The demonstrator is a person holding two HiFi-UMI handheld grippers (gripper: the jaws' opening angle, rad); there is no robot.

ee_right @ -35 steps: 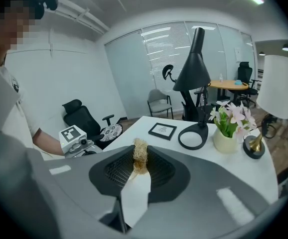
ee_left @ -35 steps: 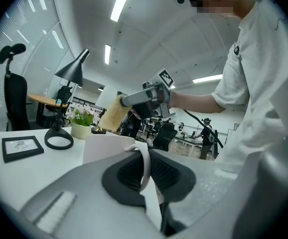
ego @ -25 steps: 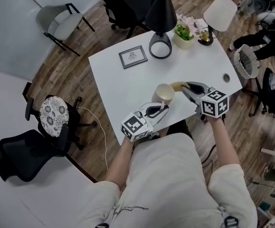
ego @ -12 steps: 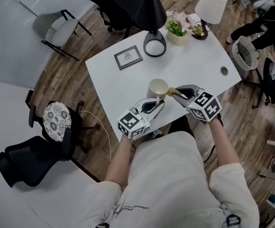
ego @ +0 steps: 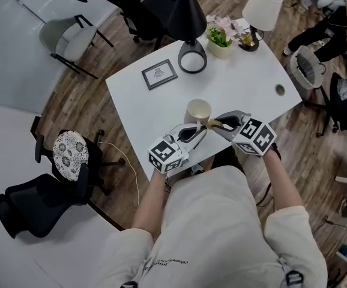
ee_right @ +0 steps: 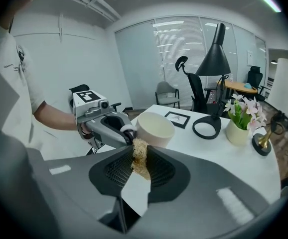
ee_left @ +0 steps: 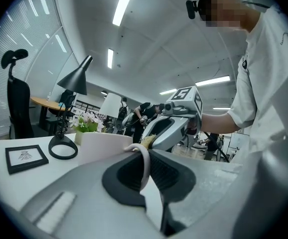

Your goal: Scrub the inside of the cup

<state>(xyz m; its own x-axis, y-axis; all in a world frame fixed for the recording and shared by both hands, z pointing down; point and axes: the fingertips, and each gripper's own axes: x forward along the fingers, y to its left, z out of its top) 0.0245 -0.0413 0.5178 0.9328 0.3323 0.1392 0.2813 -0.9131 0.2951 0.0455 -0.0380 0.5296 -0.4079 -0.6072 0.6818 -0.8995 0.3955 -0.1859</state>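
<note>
A cream cup point(ego: 198, 110) is held just above the white table point(ego: 245, 83), near its front edge. My left gripper point(ego: 203, 128) is shut on the cup's thin handle point(ee_left: 143, 163), which runs between its jaws in the left gripper view. My right gripper point(ego: 214, 123) is shut on a tan fibrous scrubber point(ee_right: 139, 157). The scrubber sits just outside the cup point(ee_right: 155, 128), beside the rim on the handle side. The cup's mouth faces up and looks empty. The two grippers' tips nearly meet.
At the back of the table are a black lamp with a ring base point(ego: 192, 60), a framed picture point(ego: 159, 74), a flower pot point(ego: 220, 41) and a white-shaded lamp point(ego: 262, 8). A cable hole point(ego: 280, 89) lies at the right. Office chairs stand around the table.
The cup was tilted with the scrubber at its mouth a second ago. Now it sits more upright, and the scrubber has come out to the handle side of the rim.
</note>
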